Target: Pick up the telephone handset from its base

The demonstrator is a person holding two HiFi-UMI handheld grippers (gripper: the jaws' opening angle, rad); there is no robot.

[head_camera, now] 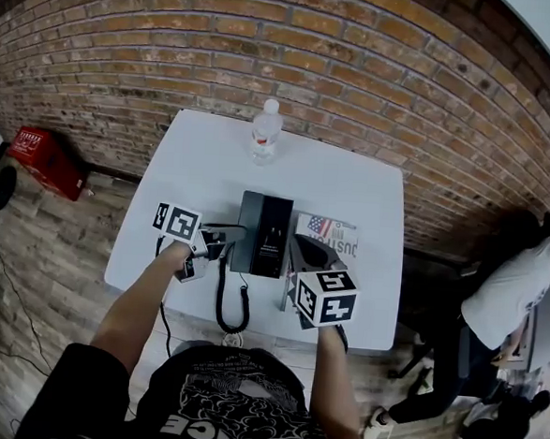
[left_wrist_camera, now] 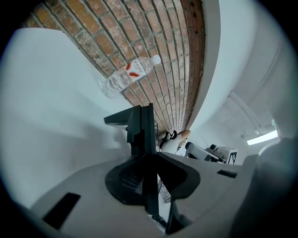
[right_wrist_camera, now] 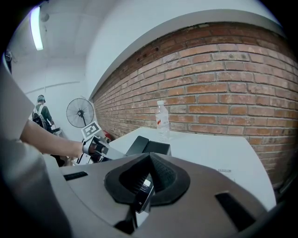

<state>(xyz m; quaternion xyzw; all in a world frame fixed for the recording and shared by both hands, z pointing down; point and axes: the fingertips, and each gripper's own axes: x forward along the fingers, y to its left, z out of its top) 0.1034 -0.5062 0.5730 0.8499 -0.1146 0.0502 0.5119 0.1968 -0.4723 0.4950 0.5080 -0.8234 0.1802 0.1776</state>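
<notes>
Between the jaws of the left gripper (left_wrist_camera: 150,163), which are drawn in tight, sits a thin black slab that I take to be the handset (left_wrist_camera: 142,131). It runs straight out from the jaws along their own line of sight, so its long axis follows the gripper's reach rather than crossing it. From the head view the handset lies just beside the left flank of the black base (head_camera: 265,234), close to touching it. I cannot tell whether it has cleared its cradle. Its coiled cord (head_camera: 221,299) trails from there toward the near edge of the bench (head_camera: 203,171).

The right gripper (right_wrist_camera: 143,180) hangs on the other side of the base, over a printed sheet (head_camera: 329,231). Its jaws are closed to a slit in which a dark sliver with a pale patch shows; what that is I cannot make out. The left hand is plainly the one on the handset.

As I judge it, the coming move turns on drawing the handset up and away from the base on the left, with the cord free to follow. A water bottle (head_camera: 266,132) stands well apart at the far edge.
</notes>
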